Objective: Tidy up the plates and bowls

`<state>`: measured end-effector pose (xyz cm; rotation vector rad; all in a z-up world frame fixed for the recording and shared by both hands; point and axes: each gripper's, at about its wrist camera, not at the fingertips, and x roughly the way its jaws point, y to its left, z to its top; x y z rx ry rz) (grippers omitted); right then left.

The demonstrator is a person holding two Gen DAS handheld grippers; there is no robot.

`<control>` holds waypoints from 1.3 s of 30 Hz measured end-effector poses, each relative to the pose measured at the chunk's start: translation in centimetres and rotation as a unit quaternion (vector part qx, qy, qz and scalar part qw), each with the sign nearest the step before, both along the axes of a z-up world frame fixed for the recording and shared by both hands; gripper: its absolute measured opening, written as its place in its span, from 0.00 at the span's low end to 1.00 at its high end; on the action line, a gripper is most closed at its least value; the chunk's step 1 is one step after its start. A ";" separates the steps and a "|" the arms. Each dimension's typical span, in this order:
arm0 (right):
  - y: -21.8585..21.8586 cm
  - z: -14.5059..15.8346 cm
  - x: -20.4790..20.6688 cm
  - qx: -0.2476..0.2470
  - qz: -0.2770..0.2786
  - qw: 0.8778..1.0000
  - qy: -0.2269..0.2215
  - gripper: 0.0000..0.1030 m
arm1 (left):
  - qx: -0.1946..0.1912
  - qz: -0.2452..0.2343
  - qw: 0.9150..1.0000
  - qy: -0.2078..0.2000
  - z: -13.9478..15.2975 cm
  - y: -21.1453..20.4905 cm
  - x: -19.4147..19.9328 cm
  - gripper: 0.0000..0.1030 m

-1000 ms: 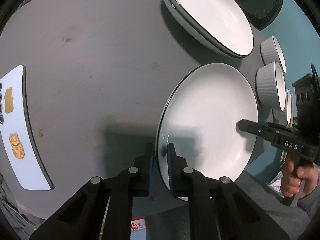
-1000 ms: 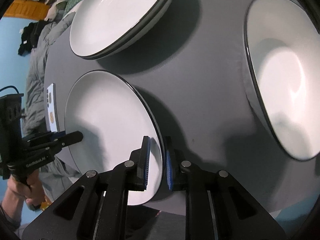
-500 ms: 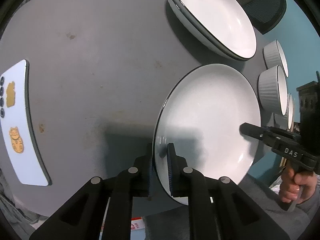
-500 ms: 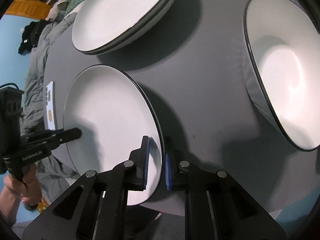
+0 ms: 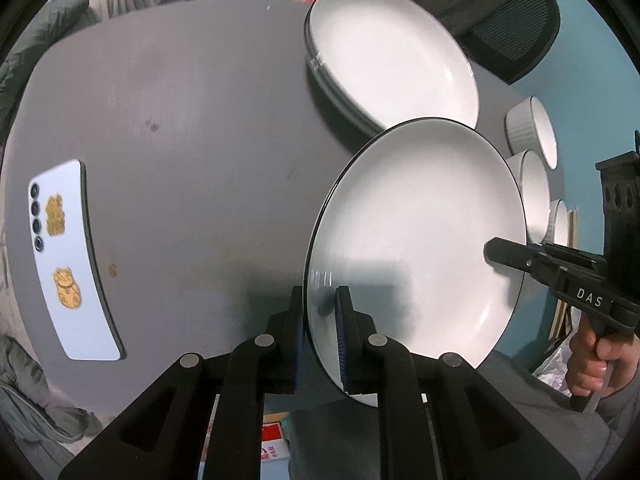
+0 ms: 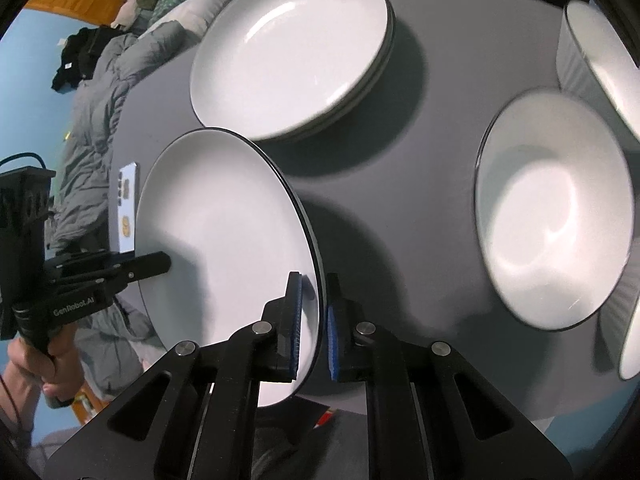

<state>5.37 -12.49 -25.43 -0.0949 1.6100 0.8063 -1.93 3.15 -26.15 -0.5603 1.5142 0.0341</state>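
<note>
A white plate with a thin black rim (image 5: 420, 232) (image 6: 224, 224) hangs above the grey table, held by both grippers at opposite edges. My left gripper (image 5: 320, 332) is shut on its near left rim. My right gripper (image 6: 312, 320) is shut on the opposite rim; in the left wrist view it reaches in from the right (image 5: 500, 254). Behind the held plate sits a stack of matching white plates (image 5: 392, 56) (image 6: 292, 48) on the table.
White ribbed bowls (image 5: 532, 132) line the table's right edge; a large one (image 6: 556, 240) sits right of my right gripper. A white phone with gold cat stickers (image 5: 68, 260) lies at the left of the grey table (image 5: 192, 120). A black chair (image 5: 516, 28) stands behind.
Both grippers have lifted the plate off the table; it now hangs higher and its shadow has spread. The right jaws closed fully on the rim.
</note>
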 end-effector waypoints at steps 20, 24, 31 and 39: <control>2.8 0.6 7.1 0.013 -0.014 1.000 -0.003 0.10 | 0.028 -0.013 0.999 -0.019 1.0 2.9 8.5 0.13; 4.1 0.6 9.1 0.014 -0.011 1.000 -0.007 0.10 | 0.035 -0.011 0.999 -0.019 0.7 4.1 10.4 0.15; 5.6 -0.4 12.1 0.009 -0.010 1.000 -0.007 0.10 | 0.048 -0.007 0.999 -0.010 -0.2 5.4 13.0 0.16; 6.4 -1.6 13.8 0.000 -0.015 1.000 0.006 0.11 | 0.042 0.004 0.999 0.004 -1.3 6.0 14.5 0.16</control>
